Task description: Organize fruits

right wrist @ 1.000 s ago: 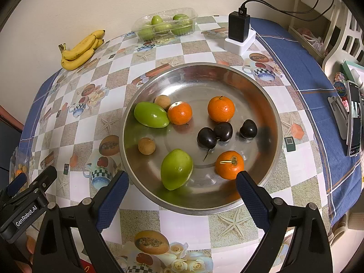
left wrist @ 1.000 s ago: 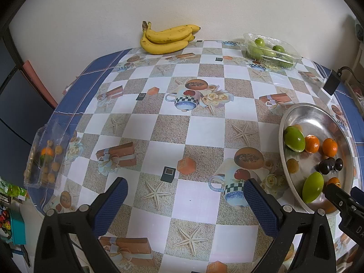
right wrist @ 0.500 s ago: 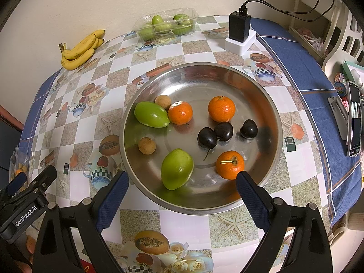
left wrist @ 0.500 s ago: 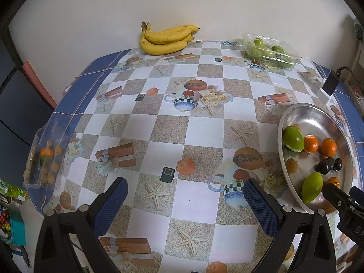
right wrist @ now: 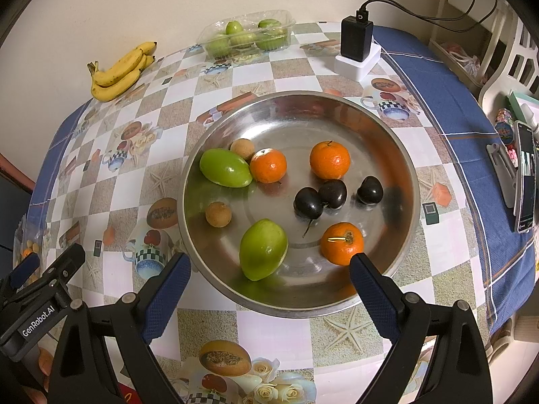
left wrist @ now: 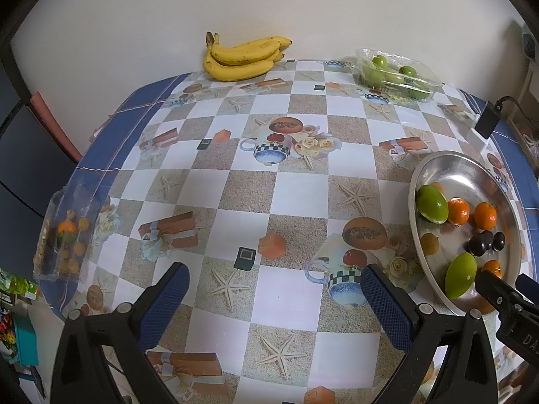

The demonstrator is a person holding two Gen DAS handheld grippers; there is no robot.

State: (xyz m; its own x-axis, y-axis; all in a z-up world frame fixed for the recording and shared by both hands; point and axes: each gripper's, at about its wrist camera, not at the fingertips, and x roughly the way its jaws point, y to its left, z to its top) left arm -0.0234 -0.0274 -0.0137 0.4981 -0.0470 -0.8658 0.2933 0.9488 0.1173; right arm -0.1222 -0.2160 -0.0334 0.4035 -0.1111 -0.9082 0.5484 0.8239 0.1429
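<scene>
A steel bowl (right wrist: 303, 114) (left wrist: 448, 165) holds two green mangoes (right wrist: 225, 167), three oranges (right wrist: 329, 160), three dark plums (right wrist: 308, 203) and two small brown fruits (right wrist: 218, 213). My right gripper (right wrist: 269, 269) hovers open over the bowl's near rim, nothing between its blue pads. My left gripper (left wrist: 274, 286) is open above bare tablecloth, left of the bowl. A banana bunch (left wrist: 244, 55) (right wrist: 119, 72) lies at the table's far edge by the wall. A clear tray of green fruits (left wrist: 395, 74) (right wrist: 247, 37) sits at the far side.
A clear plastic box with small orange and brown fruits (left wrist: 65, 232) sits at the table's left edge. A black charger on a white block (right wrist: 357, 47) stands behind the bowl. A phone on a stand (right wrist: 524, 181) is at the right edge, near a white chair (right wrist: 515, 57).
The left wrist view has shifted very slightly, the bowl sitting a touch further left in it. The right gripper and the fruits have not visibly moved.
</scene>
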